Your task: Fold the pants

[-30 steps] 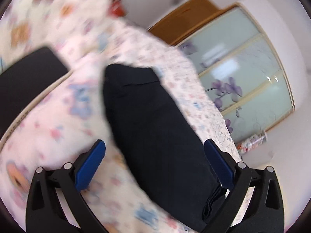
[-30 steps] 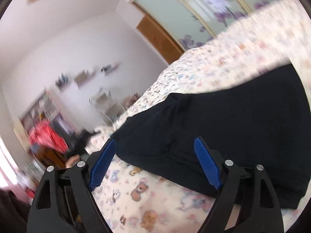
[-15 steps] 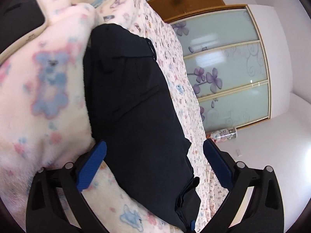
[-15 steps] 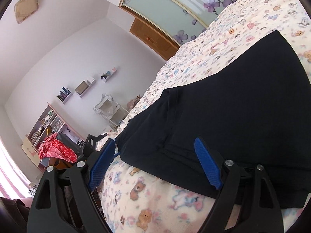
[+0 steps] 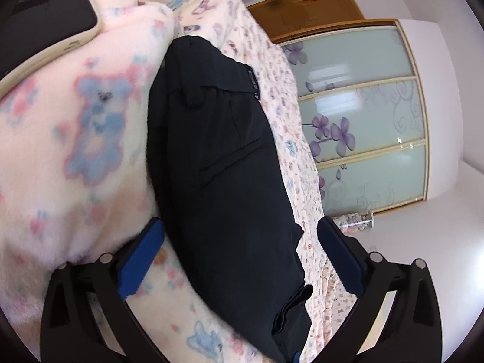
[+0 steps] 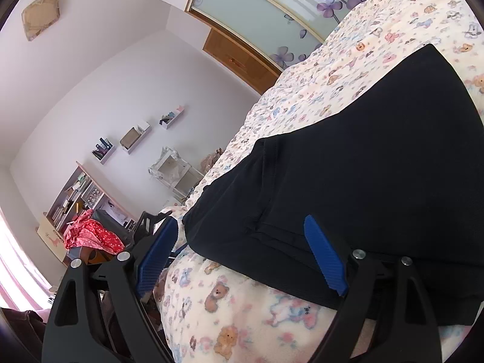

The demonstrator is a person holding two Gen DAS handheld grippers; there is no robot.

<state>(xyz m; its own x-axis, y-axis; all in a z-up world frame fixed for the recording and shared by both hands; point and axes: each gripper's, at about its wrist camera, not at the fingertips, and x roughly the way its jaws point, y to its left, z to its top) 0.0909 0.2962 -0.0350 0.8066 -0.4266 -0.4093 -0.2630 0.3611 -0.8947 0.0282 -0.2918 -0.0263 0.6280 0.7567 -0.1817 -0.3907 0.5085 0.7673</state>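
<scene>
We record one pair of black pants (image 5: 224,163), lying flat and lengthwise on a bed covered by a cream fleece blanket (image 5: 75,157) printed with pastel teddy bears; in the left wrist view the waistband, with a belt loop and a slanted pocket seam below it, lies at the far end, and a bunched black fold sits at the near end. In the right wrist view we see the same pants (image 6: 378,163) from one side, a stitched seam running across them toward the near edge. Left gripper (image 5: 242,257): jaws wide, blue pads either side of the near part of the pants, which pass between them with neither pad pressing the cloth. Right gripper (image 6: 242,254): jaws wide, one pad past the pants' end and the other over the black cloth, nothing clamped. Beyond the pants from the left gripper we note a sliding wardrobe (image 5: 363,121) with frosted glass and purple flowers, and a wooden door (image 5: 302,6) beside it. Beside the pants, on the blanket, lies a dark flat thing with a pale rim (image 5: 45,24). Past the pants' end we list wall shelves (image 6: 133,139), a bookcase (image 6: 75,193) and a red spotted cloth (image 6: 90,236).
</scene>
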